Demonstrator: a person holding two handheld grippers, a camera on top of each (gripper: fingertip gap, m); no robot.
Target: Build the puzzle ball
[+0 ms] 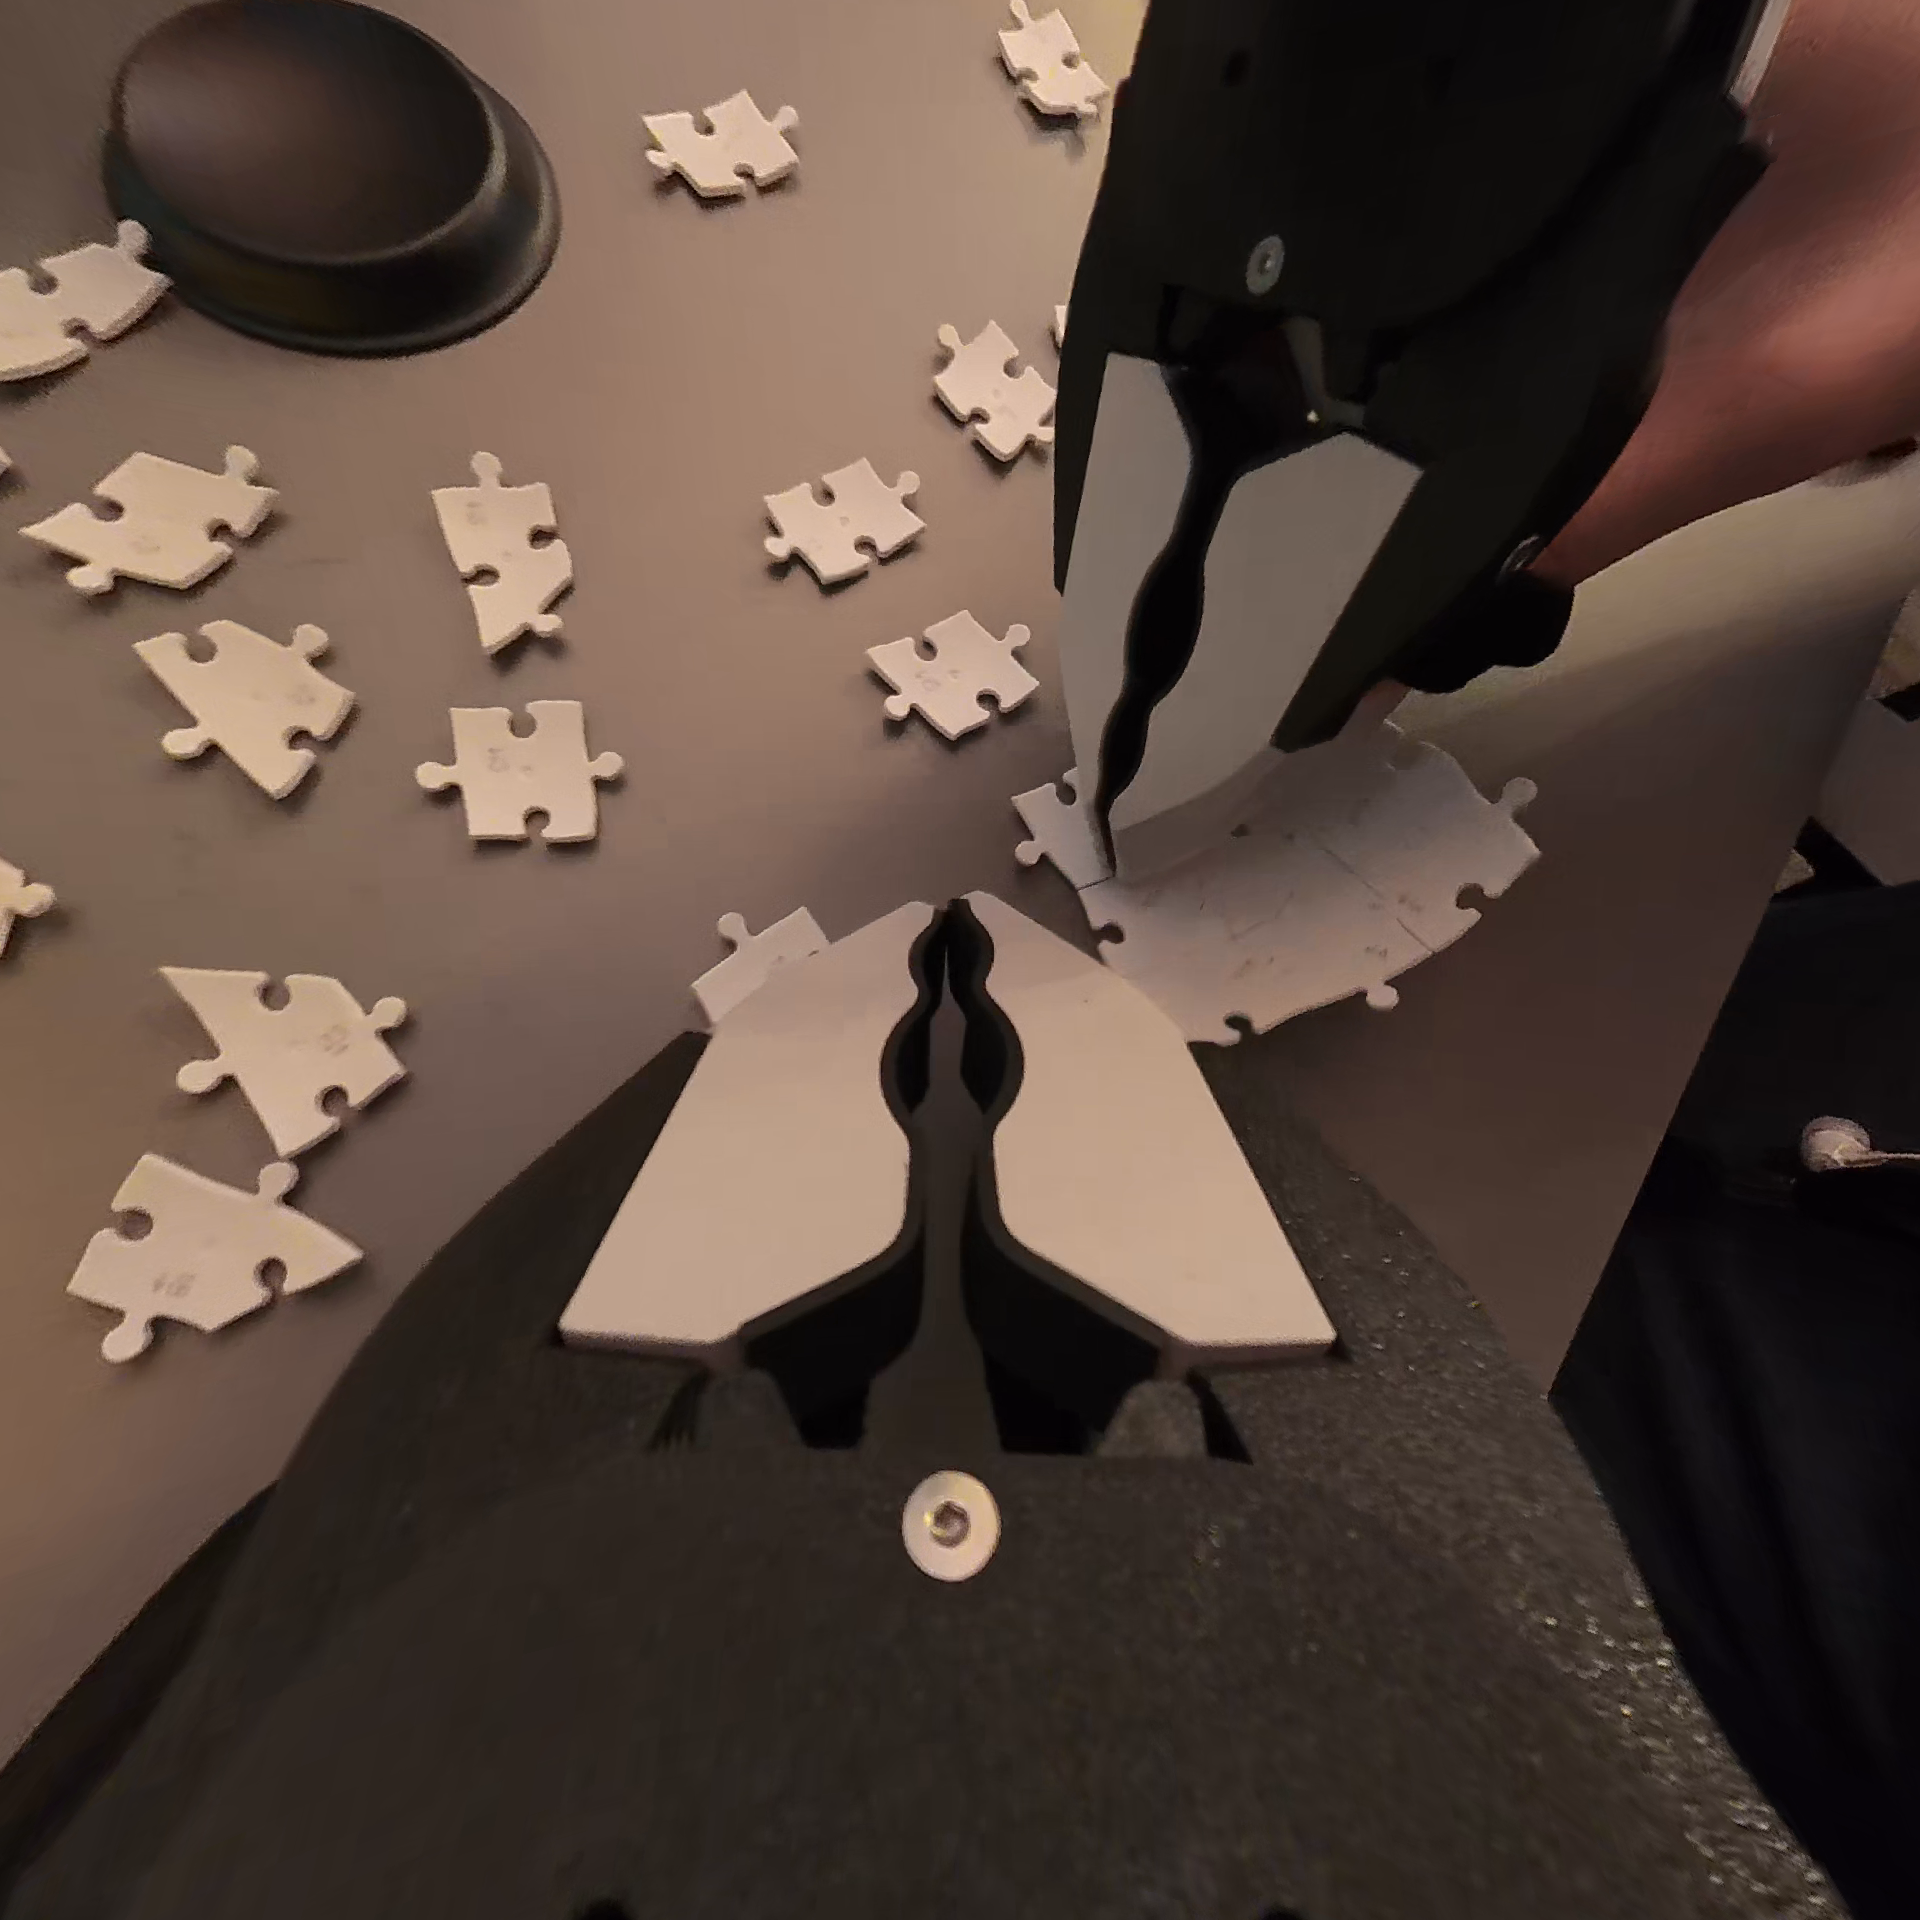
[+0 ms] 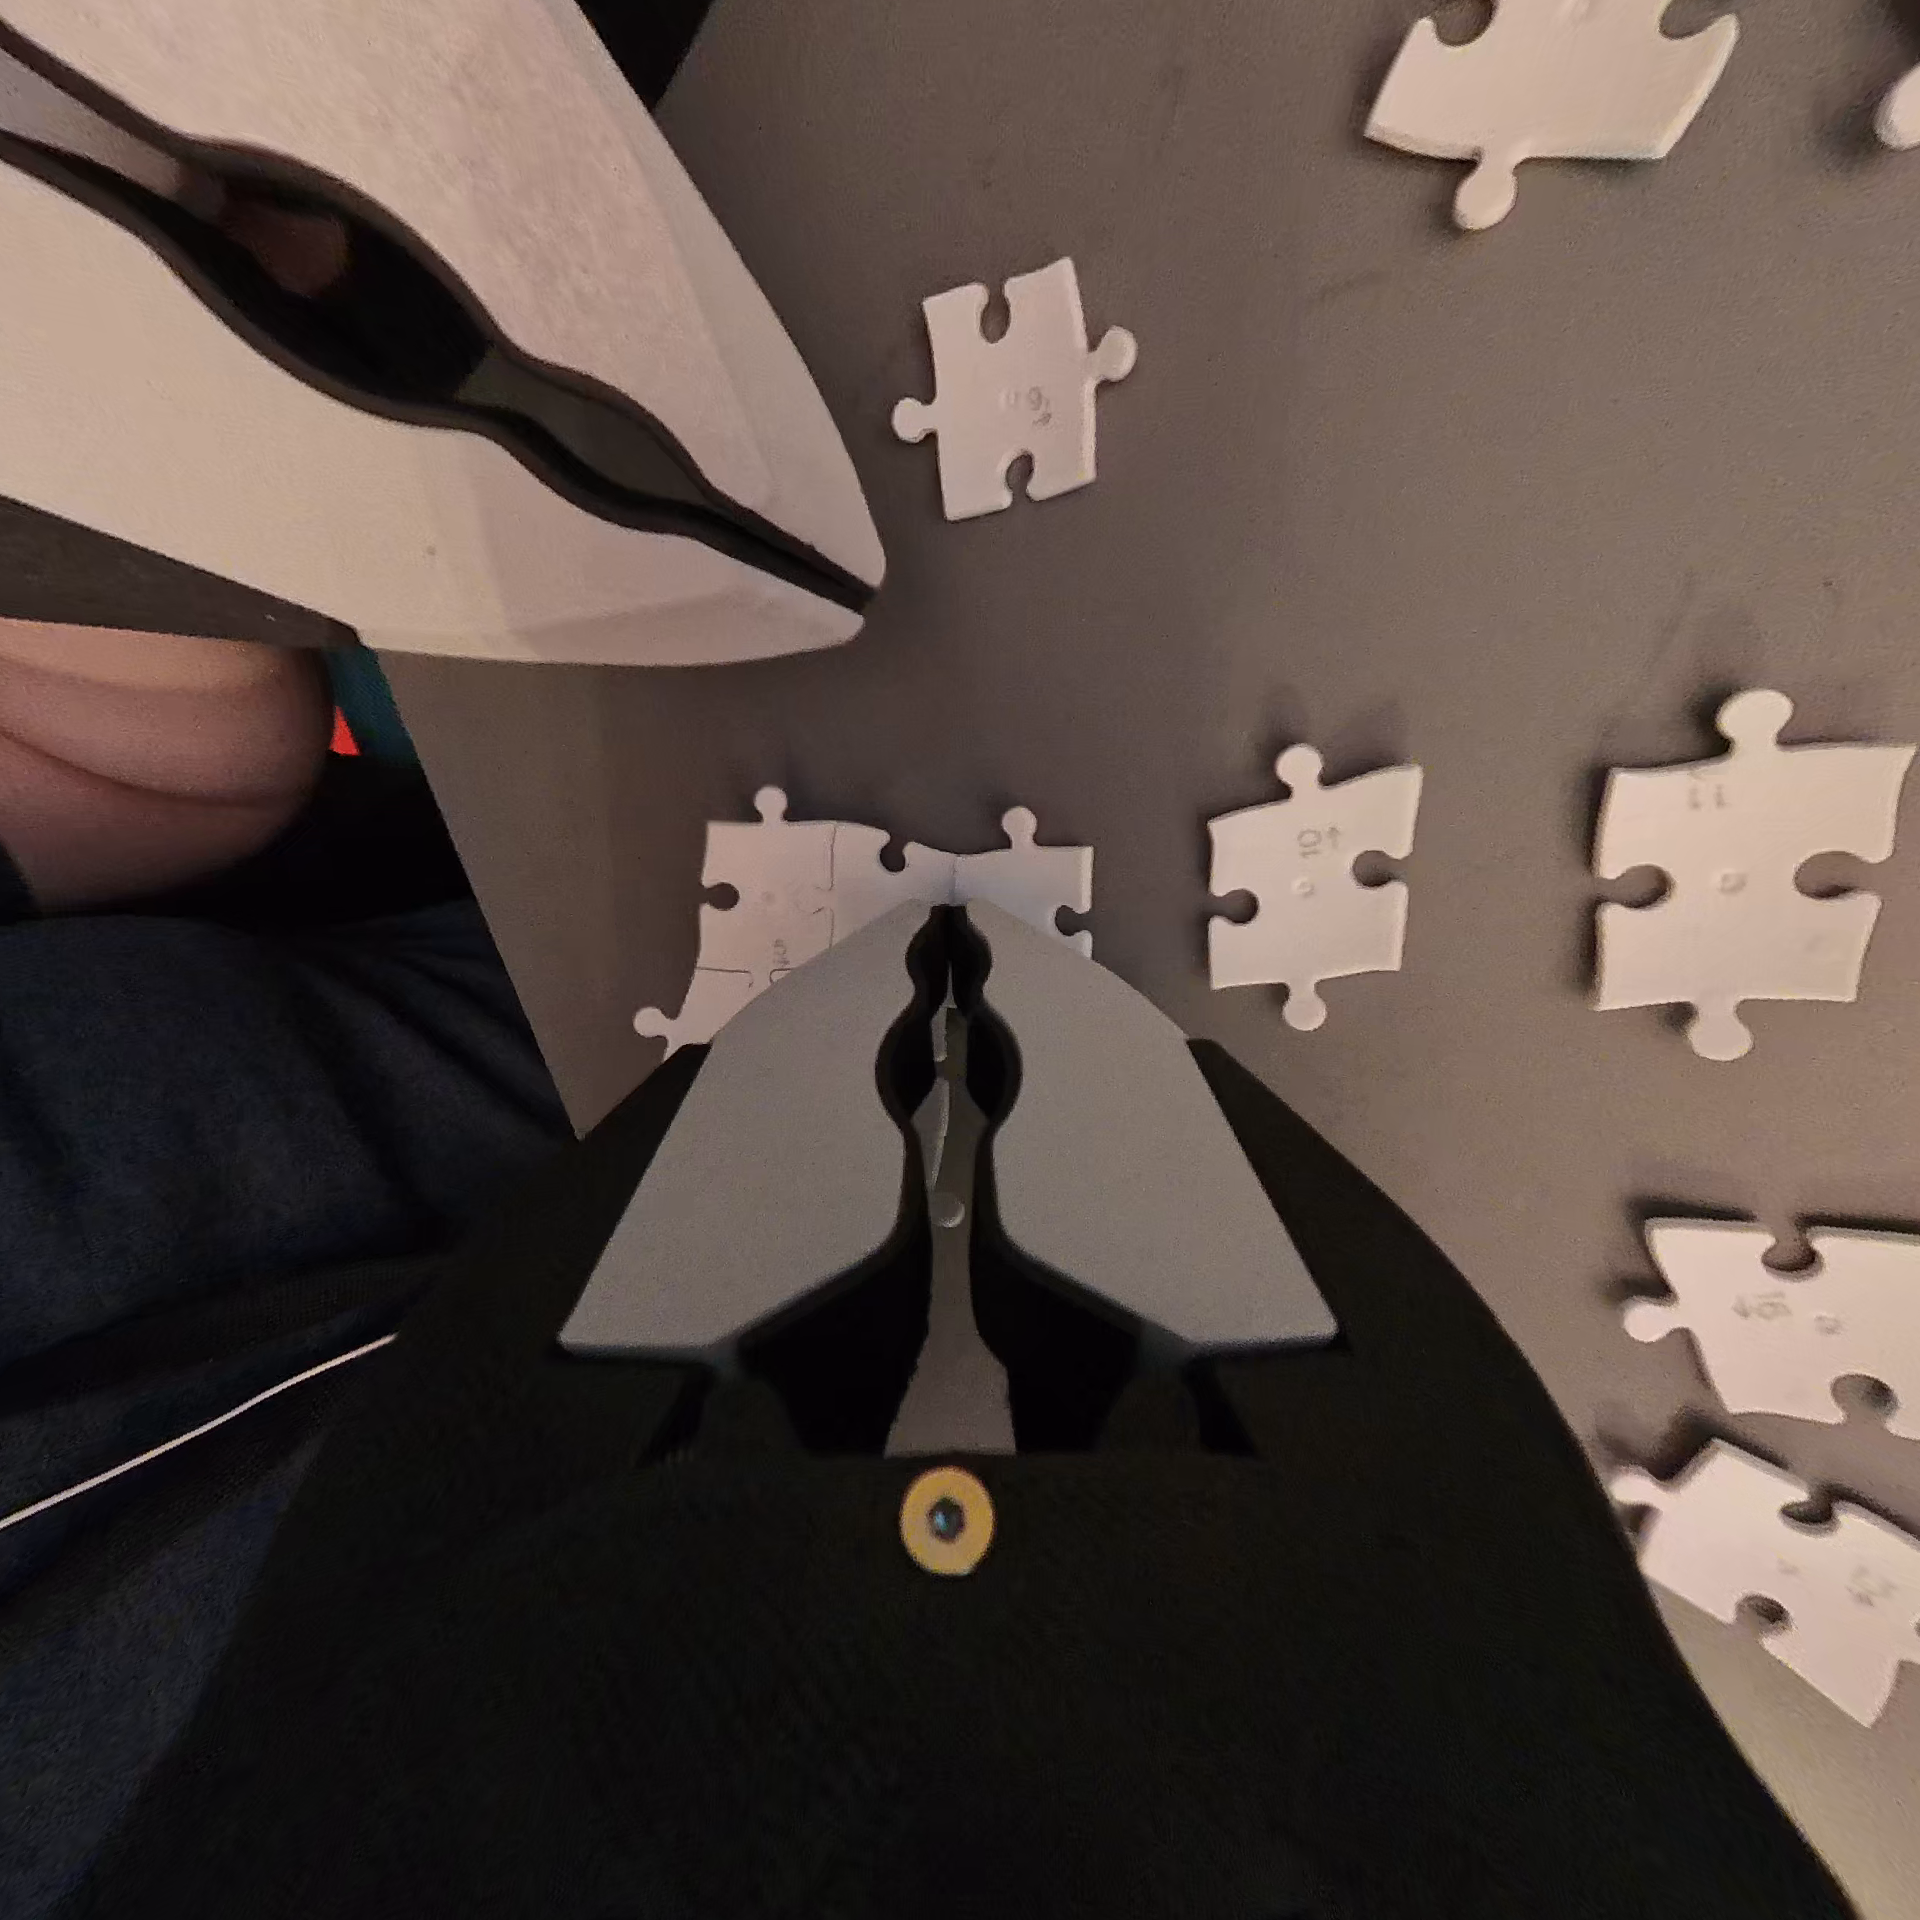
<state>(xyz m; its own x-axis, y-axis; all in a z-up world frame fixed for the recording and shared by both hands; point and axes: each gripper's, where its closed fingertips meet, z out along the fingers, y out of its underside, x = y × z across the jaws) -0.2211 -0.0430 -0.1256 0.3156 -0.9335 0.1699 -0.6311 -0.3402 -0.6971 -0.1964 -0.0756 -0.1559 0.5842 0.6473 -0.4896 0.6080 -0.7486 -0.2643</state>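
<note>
A curved section of joined white puzzle pieces (image 1: 1299,914) lies near the table's right edge; it also shows in the right wrist view (image 2: 769,904). My right gripper (image 1: 1107,857) points down onto its left end and is shut there (image 2: 948,914), with a white sliver pinched between the fingers. An end piece (image 1: 1049,821) sticks out beside the tip. My left gripper (image 1: 951,914) is shut with nothing seen in it, just left of the section (image 2: 868,594). A loose piece (image 1: 769,956) lies half hidden under its left finger.
Several loose white pieces (image 1: 520,774) are spread over the grey table (image 1: 675,623). A black domed stand (image 1: 322,177) sits at the far left. The table edge (image 1: 1662,1091) runs close by the section. A person's forearm (image 1: 1766,364) and dark clothing (image 2: 260,1143) are alongside. Left tips to right tips: about 6 centimeters. The loose piece (image 1: 769,956) lies around 4 centimeters away from my left fingertips.
</note>
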